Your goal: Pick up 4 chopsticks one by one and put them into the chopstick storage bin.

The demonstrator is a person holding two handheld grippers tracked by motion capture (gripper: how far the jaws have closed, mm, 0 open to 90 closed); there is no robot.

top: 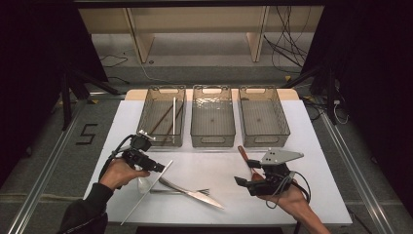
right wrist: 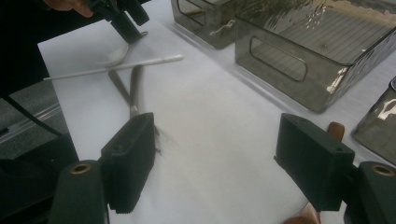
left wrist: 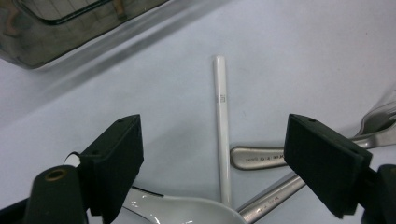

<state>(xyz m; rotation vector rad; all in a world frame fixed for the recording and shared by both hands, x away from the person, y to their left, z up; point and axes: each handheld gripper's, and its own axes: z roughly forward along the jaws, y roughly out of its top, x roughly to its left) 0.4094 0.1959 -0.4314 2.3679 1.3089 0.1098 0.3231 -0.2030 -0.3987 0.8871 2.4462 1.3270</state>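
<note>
On the left of the white table, the left gripper hangs low over a white chopstick, its jaws spread apart with the stick lying untouched between them. A white spoon lies just under it, beside a fork and a knife. Behind stand three grey bins; the leftmost holds chopsticks. Farther right, the right gripper rests near a brown-handled utensil, jaws wide and empty.
</note>
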